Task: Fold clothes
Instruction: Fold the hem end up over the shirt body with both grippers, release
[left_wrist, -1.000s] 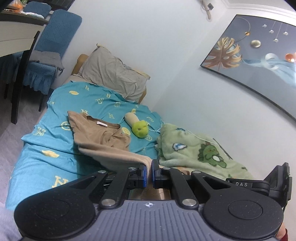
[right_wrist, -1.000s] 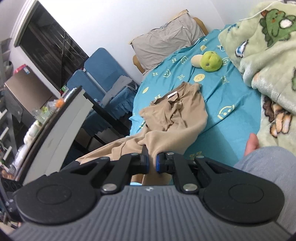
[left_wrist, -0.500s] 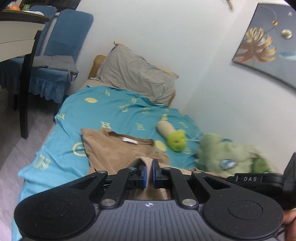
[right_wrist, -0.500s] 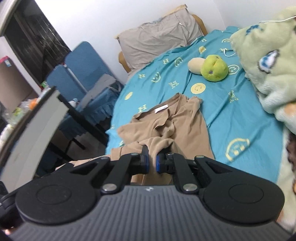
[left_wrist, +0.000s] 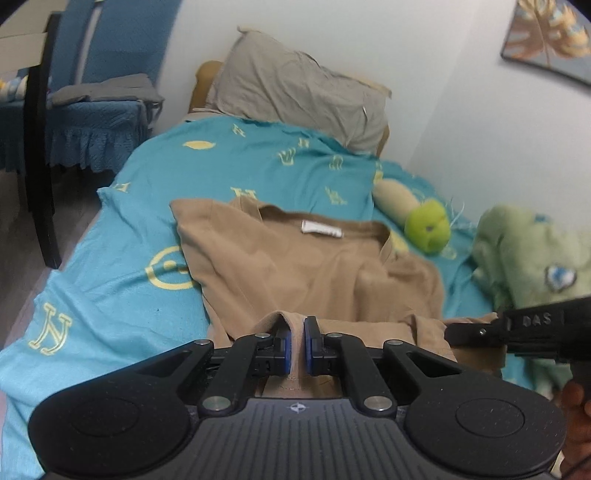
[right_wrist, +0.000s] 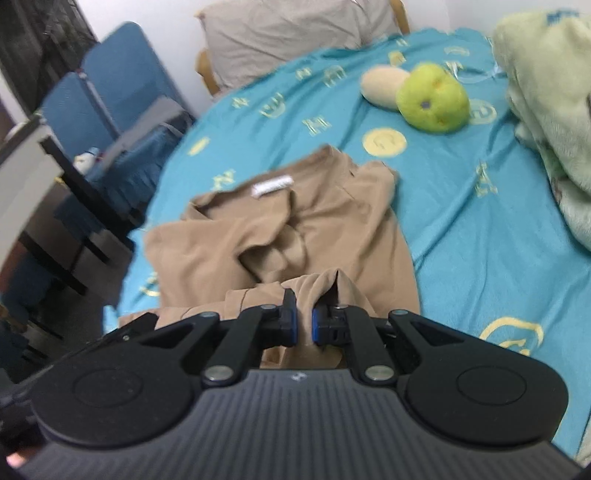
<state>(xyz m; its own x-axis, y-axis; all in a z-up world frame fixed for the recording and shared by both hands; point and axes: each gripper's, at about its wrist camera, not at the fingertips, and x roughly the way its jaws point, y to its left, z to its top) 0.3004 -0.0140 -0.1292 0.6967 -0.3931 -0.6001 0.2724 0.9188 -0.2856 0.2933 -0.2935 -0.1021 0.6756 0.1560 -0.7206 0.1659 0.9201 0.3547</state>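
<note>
Nearest in each wrist view, the black gripper body hides the near part of the tan shirt, so the hem it holds is cut off from sight. The left gripper has its blue pads narrowed onto a pinch of tan cloth; the right gripper is likewise clamped on a bunched fold of the same shirt. In the left view the right gripper's side shows at the right edge, just beside it, with part of a hand cut off by the frame. One shirt lies on the bed, spread toward the far end, collar and white label farthest, its middle rumpled. Both views are blurred, so the sheet's yellow prints read poorly. Bare turquoise sheet lies open left of the shirt up to the bed's left edge, and a narrower strip to the right. Farther right sit one green plush toy and one pale green blanket, cut off by the frame. At the far end leans one grey pillow against the wall. Beyond the left edge stand two blue chairs, partly cropped
</note>
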